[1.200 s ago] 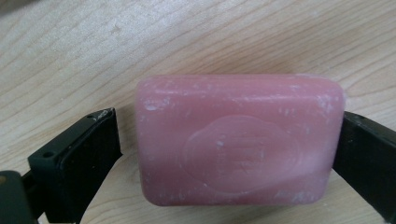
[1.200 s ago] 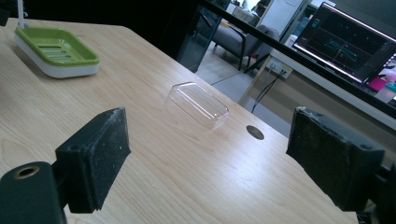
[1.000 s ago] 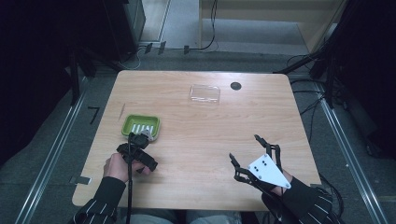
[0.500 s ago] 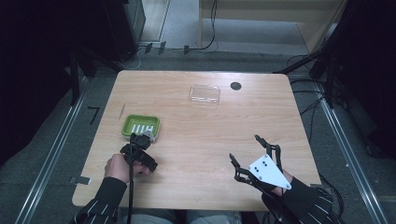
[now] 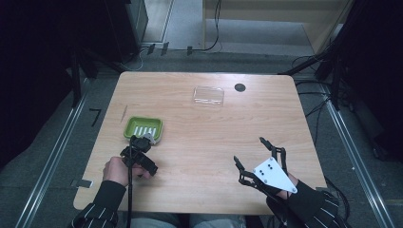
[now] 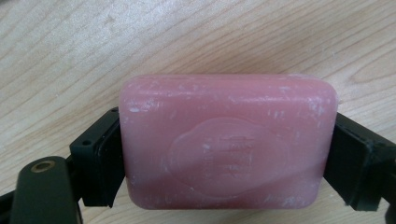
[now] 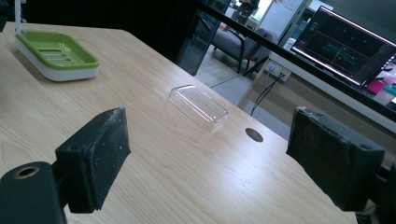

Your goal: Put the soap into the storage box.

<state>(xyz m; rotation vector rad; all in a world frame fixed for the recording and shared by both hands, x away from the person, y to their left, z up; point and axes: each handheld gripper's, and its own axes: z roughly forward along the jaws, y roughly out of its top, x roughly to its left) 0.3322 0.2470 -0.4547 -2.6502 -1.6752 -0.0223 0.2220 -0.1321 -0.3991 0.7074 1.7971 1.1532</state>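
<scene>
In the high view, the left tool is hovering near the worktop's left edge, just in front of the green dish, and something pale is showing at its tip. The dish is sitting toward the left edge of the worktop, and its slotted floor is lying bare, with nothing resting in it. A clear lid is lying near the far edge, well apart from the dish, with a dark round hole just beside it. The right tool is idling near the front right corner, its jaws standing wide apart with nothing between them.

In the left gripper view, the left tool is clamping a pink soap by its two short ends, the pads pressing both sides. Bare wood is showing behind the bar, so I cannot tell whether it is touching the surface or hanging above it.

In the right gripper view, the right tool is gaping open over bare wood. Beyond it the lid is lying on the worktop, apparently holding nothing, and the dish is sitting farther off, empty as far as this angle is showing.

Judging from this, the soap is already being held, but placing it in the dish is not yet done, and the lid is waiting untouched. Most of the work looks to be remaining.
</scene>
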